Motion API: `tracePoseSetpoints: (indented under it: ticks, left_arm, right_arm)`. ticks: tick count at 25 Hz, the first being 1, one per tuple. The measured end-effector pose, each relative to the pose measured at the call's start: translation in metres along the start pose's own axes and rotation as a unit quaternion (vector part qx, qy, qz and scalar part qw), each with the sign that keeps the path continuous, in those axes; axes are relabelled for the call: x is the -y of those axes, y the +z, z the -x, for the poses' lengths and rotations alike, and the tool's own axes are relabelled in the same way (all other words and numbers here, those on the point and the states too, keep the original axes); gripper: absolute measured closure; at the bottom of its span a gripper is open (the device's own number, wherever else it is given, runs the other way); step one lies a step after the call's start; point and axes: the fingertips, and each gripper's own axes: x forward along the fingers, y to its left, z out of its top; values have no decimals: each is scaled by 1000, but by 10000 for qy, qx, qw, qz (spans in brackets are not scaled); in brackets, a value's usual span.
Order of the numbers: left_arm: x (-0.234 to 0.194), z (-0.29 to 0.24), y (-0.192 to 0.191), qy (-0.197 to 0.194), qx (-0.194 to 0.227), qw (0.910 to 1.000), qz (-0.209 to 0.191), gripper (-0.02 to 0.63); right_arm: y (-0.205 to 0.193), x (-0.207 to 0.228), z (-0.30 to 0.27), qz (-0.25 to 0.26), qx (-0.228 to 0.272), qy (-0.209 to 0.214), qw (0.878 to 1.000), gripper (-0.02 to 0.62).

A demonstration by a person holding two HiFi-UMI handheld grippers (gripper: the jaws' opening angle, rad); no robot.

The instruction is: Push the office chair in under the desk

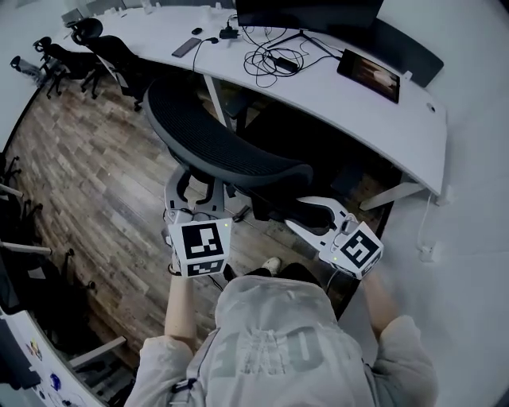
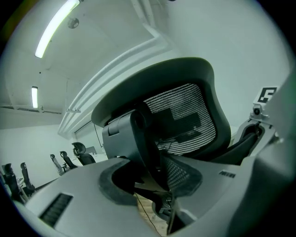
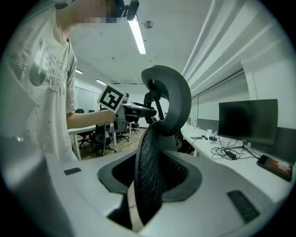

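A black mesh office chair [image 1: 231, 151] stands with its backrest towards me and its seat pointing at the white curved desk [image 1: 350, 95]. My left gripper [image 1: 193, 191] is closed on the left edge of the backrest. In the left gripper view the chair's back frame [image 2: 138, 139] sits between that gripper's [image 2: 150, 178] grey pads. My right gripper [image 1: 306, 215] grips the right edge of the backrest. In the right gripper view the mesh edge [image 3: 148, 157] runs up between this gripper's [image 3: 149, 173] pads, with the headrest [image 3: 171, 92] above.
On the desk are a monitor [image 1: 306, 12], a tablet [image 1: 368, 73], tangled cables [image 1: 274, 56] and a phone [image 1: 187, 46]. A white desk leg [image 1: 395, 193] slants down at the right. More black chairs [image 1: 95, 48] stand at the far left on the wooden floor [image 1: 95, 183].
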Motion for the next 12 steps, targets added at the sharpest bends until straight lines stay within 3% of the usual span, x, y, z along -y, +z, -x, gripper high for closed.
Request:
tracePoseSetpoints:
  ticks: [4, 8, 12]
  left_arm:
    - [20, -36, 10, 6, -119, 9999, -10, 449]
    - [42, -70, 27, 75, -59, 10000, 27, 448]
    - [53, -101, 38, 321, -179, 9993, 116, 449]
  right_arm:
    - [-11, 42, 10, 101, -146, 191, 9997, 446]
    - [-10, 90, 26, 47, -180, 67, 9998, 446]
    - [-20, 120, 33, 110, -202, 506, 9985, 446]
